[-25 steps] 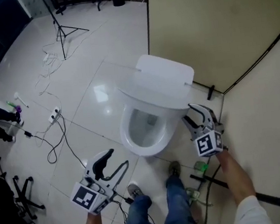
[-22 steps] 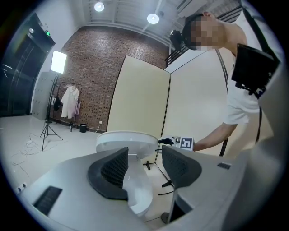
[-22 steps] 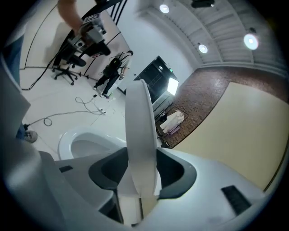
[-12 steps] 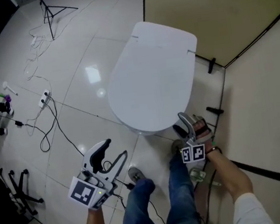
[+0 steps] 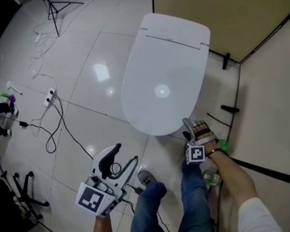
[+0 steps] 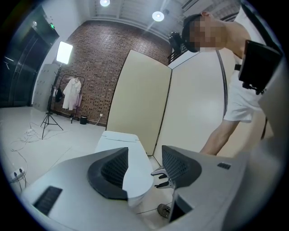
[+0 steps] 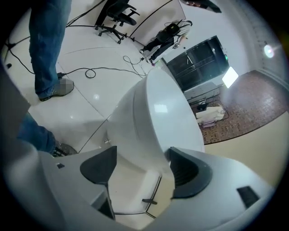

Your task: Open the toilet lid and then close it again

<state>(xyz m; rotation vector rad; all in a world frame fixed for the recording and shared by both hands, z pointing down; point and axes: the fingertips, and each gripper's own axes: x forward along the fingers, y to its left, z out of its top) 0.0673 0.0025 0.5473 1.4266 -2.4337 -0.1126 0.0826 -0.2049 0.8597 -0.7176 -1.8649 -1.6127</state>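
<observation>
The white toilet lid (image 5: pixel 166 78) lies flat down over the bowl, in front of the beige partition. My right gripper (image 5: pixel 195 128) sits low at the toilet's front right edge. Its jaws have just been opening and stand wide, open, with no pad touching anything. In the right gripper view the lid (image 7: pixel 167 113) and bowl rim rise just beyond the right gripper (image 7: pixel 141 160). My left gripper (image 5: pixel 125 154) hangs over the floor to the left of the person's legs, apart from the toilet, open by a narrow gap with nothing in it. The left gripper view shows the toilet (image 6: pixel 118 140) past the left gripper (image 6: pixel 144 159).
The beige partition walls (image 5: pixel 215 8) close in behind and to the right of the toilet. Cables and a power strip (image 5: pixel 50 96) trail across the white tiles at left. A chair base (image 5: pixel 18 196) stands at lower left. The person's shoe (image 5: pixel 145 179) is beside the bowl.
The lid was raised with the bowl showing; it has come down flat. My right gripper dropped to the toilet's front edge and its jaws widened. The left gripper sank a little.
</observation>
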